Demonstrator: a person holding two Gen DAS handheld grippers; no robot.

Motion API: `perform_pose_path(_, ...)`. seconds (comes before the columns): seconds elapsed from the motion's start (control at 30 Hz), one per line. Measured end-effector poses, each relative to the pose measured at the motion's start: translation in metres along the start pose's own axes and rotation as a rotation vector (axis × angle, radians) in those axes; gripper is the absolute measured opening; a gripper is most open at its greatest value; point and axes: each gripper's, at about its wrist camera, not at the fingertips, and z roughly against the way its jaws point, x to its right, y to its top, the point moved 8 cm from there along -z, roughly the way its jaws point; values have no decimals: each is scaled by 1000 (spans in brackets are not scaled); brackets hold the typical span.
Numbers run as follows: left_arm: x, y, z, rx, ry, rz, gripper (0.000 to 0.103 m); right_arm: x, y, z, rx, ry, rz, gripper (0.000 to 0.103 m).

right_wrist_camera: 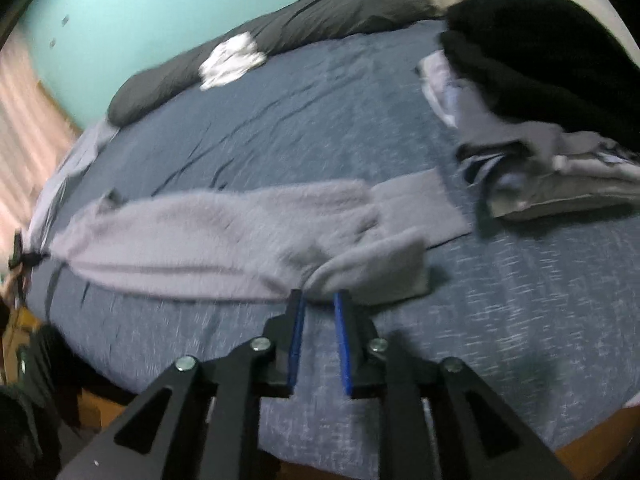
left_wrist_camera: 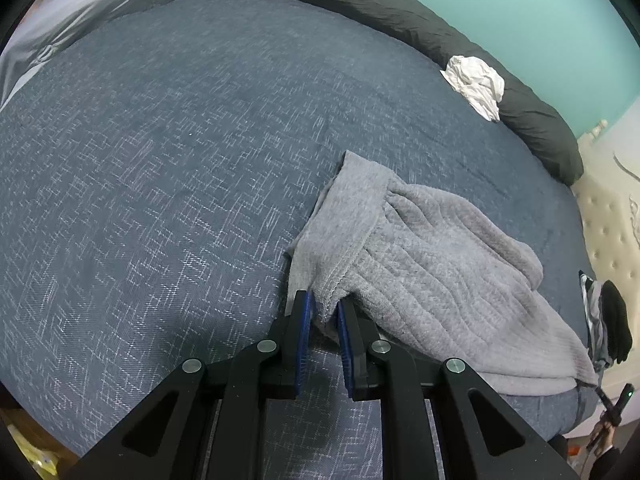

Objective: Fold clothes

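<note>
1. left tool [left_wrist_camera: 323,305] is pinched down on a bunched edge of the grey fuzzy garment [left_wrist_camera: 432,276], the fabric squeezed between its blue pads [left_wrist_camera: 306,312].
2. that garment lies stretched across the blue bed cover [left_wrist_camera: 160,168], its ribbed cuff end pointing away from the left tool.
3. right tool [right_wrist_camera: 319,300] has its pads a little apart. a fold of the same grey garment [right_wrist_camera: 224,236] sits right at the tips, but the shot is blurry, so i think nothing is actually clamped there.
4. a pile of folded clothes [right_wrist_camera: 540,120] with something black on top sits on the bed beyond the garment.
5. a white crumpled cloth [left_wrist_camera: 476,86] rests against the dark pillow [left_wrist_camera: 400,12] by the teal wall.
</note>
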Motion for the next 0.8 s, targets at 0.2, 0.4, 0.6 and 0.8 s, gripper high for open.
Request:
perform_pose_path(0.2, 0, 0, 0, -4, 3, 1, 16, 42, 21, -2, -9, -64, -238, 43)
perform_pose_path(0.4, 0, 1, 0, -3, 3, -2, 16, 51, 25, -18, -88, -109, -313, 43)
perform_pose_path(0.6, 0, 1, -1, -3, 6, -8, 16, 55, 24, -21, -122, -117, -353, 42)
perform_pose_path(0.8, -1, -1, -1, -6, 6, -8, 16, 43, 23, -27, -158, -132, -295, 8)
